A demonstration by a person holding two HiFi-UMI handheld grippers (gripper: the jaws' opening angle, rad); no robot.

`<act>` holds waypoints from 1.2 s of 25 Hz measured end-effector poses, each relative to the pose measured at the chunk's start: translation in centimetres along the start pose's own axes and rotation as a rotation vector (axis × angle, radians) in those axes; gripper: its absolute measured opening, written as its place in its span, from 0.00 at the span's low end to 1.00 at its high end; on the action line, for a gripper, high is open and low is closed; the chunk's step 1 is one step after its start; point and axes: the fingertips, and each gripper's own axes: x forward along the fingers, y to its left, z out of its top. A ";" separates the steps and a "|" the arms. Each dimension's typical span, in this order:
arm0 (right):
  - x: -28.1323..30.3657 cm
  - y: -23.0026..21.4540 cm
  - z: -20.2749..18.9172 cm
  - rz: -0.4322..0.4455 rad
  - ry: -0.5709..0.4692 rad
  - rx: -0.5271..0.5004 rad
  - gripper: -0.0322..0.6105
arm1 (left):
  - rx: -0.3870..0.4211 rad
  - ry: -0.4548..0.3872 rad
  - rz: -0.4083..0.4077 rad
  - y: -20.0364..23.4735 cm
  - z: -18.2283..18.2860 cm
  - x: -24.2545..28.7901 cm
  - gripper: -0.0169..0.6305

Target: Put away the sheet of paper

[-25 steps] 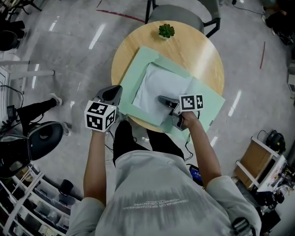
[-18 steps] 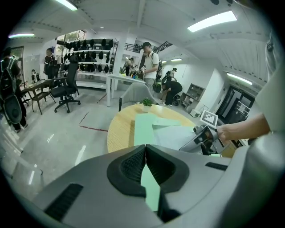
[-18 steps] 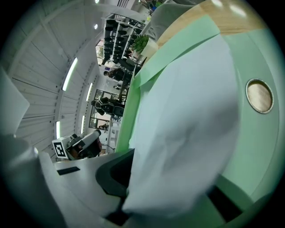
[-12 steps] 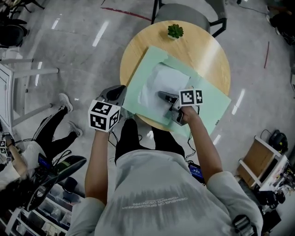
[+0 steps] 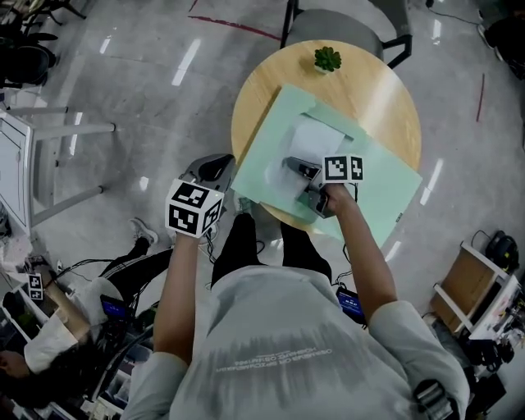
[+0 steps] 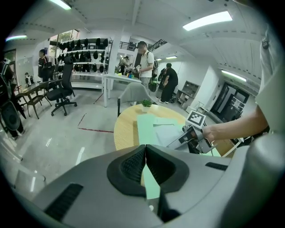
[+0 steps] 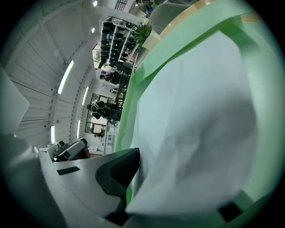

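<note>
A white sheet of paper (image 5: 316,139) lies bunched on a pale green folder (image 5: 377,193) spread over a round wooden table (image 5: 369,82). My right gripper (image 5: 294,166) is over the folder, shut on the sheet's near edge. In the right gripper view the paper (image 7: 200,124) drapes over the jaws and fills most of the picture, with the green folder (image 7: 133,102) behind it. My left gripper (image 5: 220,166) is at the table's left rim. In the left gripper view its jaws (image 6: 144,164) are shut, pinching a strip of the green folder (image 6: 144,127).
A small potted plant (image 5: 327,58) stands at the table's far edge, with a grey chair (image 5: 344,25) behind it. The holder's legs are under the near rim. A cardboard box (image 5: 459,283) sits on the floor at the right. People stand by a desk (image 6: 120,80) across the room.
The white sheet shows less area now and looks bunched up. The right gripper has carried its edge further in over the folder. The left gripper keeps its hold at the folder's left edge.
</note>
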 end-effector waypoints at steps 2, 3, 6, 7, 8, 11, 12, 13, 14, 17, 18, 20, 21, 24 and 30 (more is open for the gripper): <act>0.2 -0.1 0.0 -0.015 -0.011 -0.004 0.10 | 0.002 0.004 -0.010 -0.2 -0.4 -0.4 0.05; 0.2 -0.1 0.0 -0.022 -0.016 -0.007 0.10 | 0.002 0.006 -0.015 -0.3 -0.6 -0.6 0.05; 0.1 0.1 0.2 -0.035 -0.039 0.005 0.15 | 0.003 0.013 -0.025 -0.4 -1.3 -1.2 0.05; 0.0 0.4 0.3 -0.032 -0.050 0.014 0.22 | 0.005 0.016 -0.029 -0.4 -1.4 -1.3 0.05; -0.2 0.7 0.3 -0.028 -0.062 0.020 0.30 | 0.008 0.016 -0.033 -0.5 -1.4 -1.5 0.05; -0.9 1.1 0.2 -0.033 -0.097 0.027 0.42 | 0.020 0.003 -0.047 -1.1 -1.1 -1.8 0.05; -1.2 1.1 0.2 -0.039 -0.110 0.032 0.44 | 0.025 -0.004 -0.052 -1.3 -1.1 -1.8 0.05; -1.5 1.0 0.1 -0.047 -0.122 0.035 0.46 | 0.030 -0.010 -0.056 -1.4 -1.0 -1.9 0.05; -1.8 1.0 0.1 -0.057 -0.133 0.035 0.48 | 0.035 -0.014 -0.060 -1.6 -1.0 -1.9 0.05; -2.7 1.2 -0.4 -0.094 -0.148 0.014 0.52 | 0.046 -0.019 -0.069 -1.8 -1.1 -2.2 0.05; -3.1 1.4 -0.7 -0.101 -0.152 0.010 0.52 | 0.048 -0.019 -0.071 -1.9 -1.2 -2.4 0.05; -3.8 1.7 -1.3 -0.109 -0.161 0.012 0.52 | 0.051 -0.020 -0.074 -2.0 -1.4 -2.8 0.05; -4.1 1.7 -1.6 -0.118 -0.164 0.015 0.52 | 0.052 -0.021 -0.075 -2.0 -1.6 -3.0 0.05; -5.4 0.3 -2.4 -0.186 -0.191 0.043 0.52 | 0.053 -0.026 -0.076 -2.2 -1.8 -3.6 0.05; -9.3 -2.7 -3.0 -0.335 -0.294 0.076 0.50 | 0.063 -0.037 -0.085 -2.3 -2.3 -4.8 0.05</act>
